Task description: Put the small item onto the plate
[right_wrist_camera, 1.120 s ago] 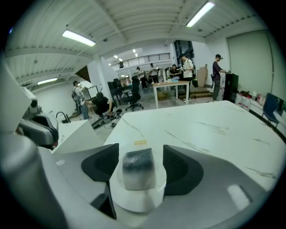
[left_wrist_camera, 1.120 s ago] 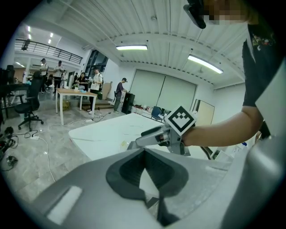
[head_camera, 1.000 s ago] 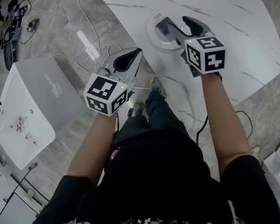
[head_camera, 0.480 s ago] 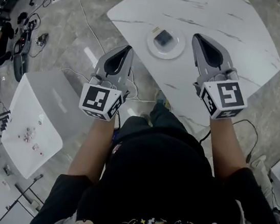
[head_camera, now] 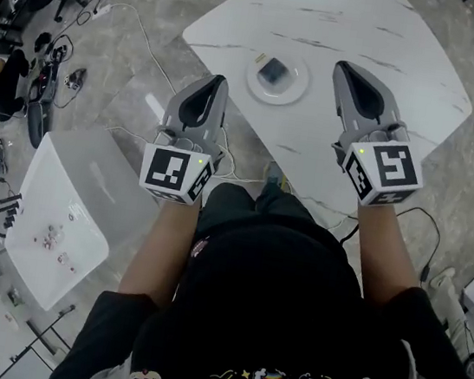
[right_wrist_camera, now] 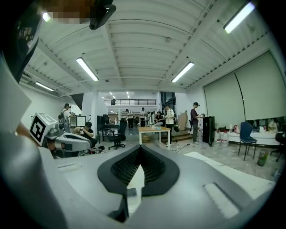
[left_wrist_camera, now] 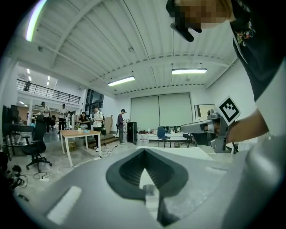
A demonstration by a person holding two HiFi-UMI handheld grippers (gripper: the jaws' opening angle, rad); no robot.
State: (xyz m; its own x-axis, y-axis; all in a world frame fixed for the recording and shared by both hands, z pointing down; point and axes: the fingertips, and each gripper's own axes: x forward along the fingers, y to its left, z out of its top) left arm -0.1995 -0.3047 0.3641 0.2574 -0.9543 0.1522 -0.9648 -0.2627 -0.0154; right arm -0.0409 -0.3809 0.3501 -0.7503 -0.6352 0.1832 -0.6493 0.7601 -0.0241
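Note:
A small dark square item (head_camera: 274, 70) lies on the white round plate (head_camera: 298, 88), near the front of the white marble table (head_camera: 398, 40). My right gripper (head_camera: 342, 67) hovers over the table just right of the plate, shut and empty. My left gripper (head_camera: 216, 81) is held off the table's front left edge, left of the plate, also shut with nothing in it. Both gripper views look out level across the room, past the shut left gripper (left_wrist_camera: 144, 151) and the shut right gripper (right_wrist_camera: 140, 147); neither shows the plate.
A white bin (head_camera: 60, 203) with small parts in it stands on the floor at the left. Cables (head_camera: 145, 31) trail across the floor by the table. A tiny pale object (head_camera: 260, 58) lies beside the plate. People and desks fill the far room.
My right gripper was over the plate a second ago and has drawn back to the right, away from the dark item on it. My left gripper rose slightly.

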